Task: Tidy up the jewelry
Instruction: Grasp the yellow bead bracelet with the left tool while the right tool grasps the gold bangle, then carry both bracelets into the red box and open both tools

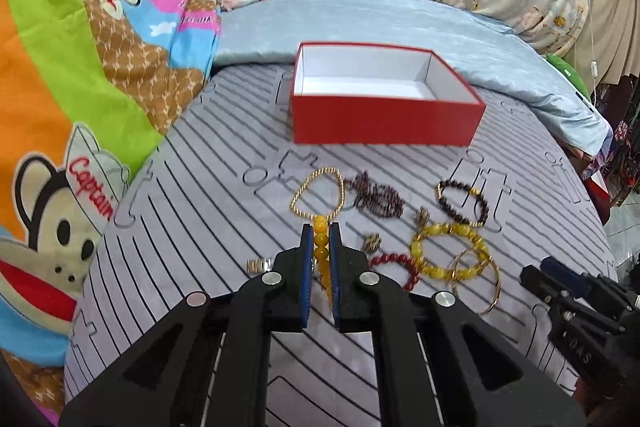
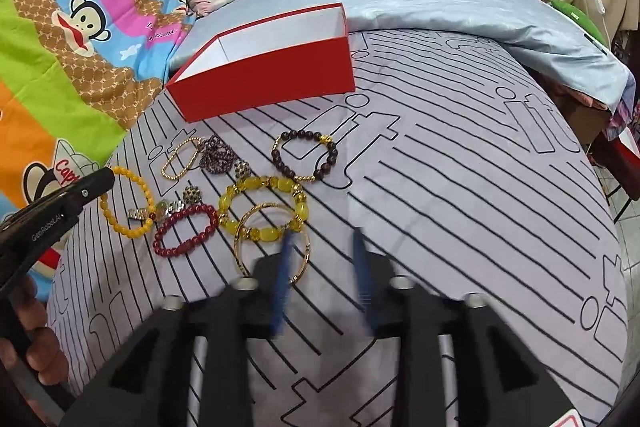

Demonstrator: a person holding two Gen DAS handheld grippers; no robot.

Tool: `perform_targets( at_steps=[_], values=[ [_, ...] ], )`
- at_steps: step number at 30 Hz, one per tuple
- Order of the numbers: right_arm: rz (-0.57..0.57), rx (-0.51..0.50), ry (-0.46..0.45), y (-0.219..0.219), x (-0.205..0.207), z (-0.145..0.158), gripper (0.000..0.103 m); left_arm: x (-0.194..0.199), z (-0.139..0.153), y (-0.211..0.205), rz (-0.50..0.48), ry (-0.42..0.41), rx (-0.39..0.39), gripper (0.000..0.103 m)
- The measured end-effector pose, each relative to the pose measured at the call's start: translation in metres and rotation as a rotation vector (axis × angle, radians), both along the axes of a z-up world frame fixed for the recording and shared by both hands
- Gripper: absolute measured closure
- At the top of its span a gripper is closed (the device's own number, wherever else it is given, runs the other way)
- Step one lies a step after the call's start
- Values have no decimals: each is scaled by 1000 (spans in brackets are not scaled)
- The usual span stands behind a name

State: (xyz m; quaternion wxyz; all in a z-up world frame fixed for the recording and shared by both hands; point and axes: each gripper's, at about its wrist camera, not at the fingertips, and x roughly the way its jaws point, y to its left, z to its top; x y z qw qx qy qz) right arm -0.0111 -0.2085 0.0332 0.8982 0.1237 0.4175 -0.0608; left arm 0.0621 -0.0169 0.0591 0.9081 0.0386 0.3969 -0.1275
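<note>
An open red box point(image 1: 384, 95) with a white inside stands at the back of the striped grey mat; it also shows in the right wrist view point(image 2: 272, 75). Several bracelets lie in front of it. My left gripper point(image 1: 321, 233) is shut on an orange bead bracelet point(image 1: 321, 247), which shows as a ring on the mat in the right wrist view point(image 2: 128, 203). My right gripper point(image 2: 322, 239) is open and blurred, over a thin gold bangle point(image 2: 272, 243). A big yellow bead bracelet point(image 2: 264, 207), a red one point(image 2: 186, 231) and a dark one point(image 2: 304, 157) lie close by.
A twisted gold bangle point(image 1: 318, 197), a dark purple bead string point(image 1: 374, 197), small rings point(image 1: 372, 241) and a watch piece point(image 1: 258, 264) lie on the mat point(image 2: 460, 187). A light blue blanket point(image 1: 360, 23) and cartoon bedding point(image 1: 80, 87) border the mat.
</note>
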Motion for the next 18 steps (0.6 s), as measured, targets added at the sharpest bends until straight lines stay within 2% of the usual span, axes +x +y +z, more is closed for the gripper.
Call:
perform_targets(
  at_steps=[1, 4, 7, 14, 18],
  values=[
    [8, -5, -4, 3, -1, -1, 47, -1, -4, 2, 4, 8, 2, 96],
    [39, -28, -4, 16, 4, -4, 34, -3, -13, 6, 13, 25, 2, 96],
    [62, -56, 13, 27, 14, -11, 31, -4, -18, 11, 21, 33, 4, 96],
    [68, -108, 68, 41, 37, -30, 31, -2, -22, 18, 25, 37, 1, 96],
    [64, -164, 71, 43, 36, -31, 50, 1, -25, 22, 34, 47, -2, 96]
  ],
)
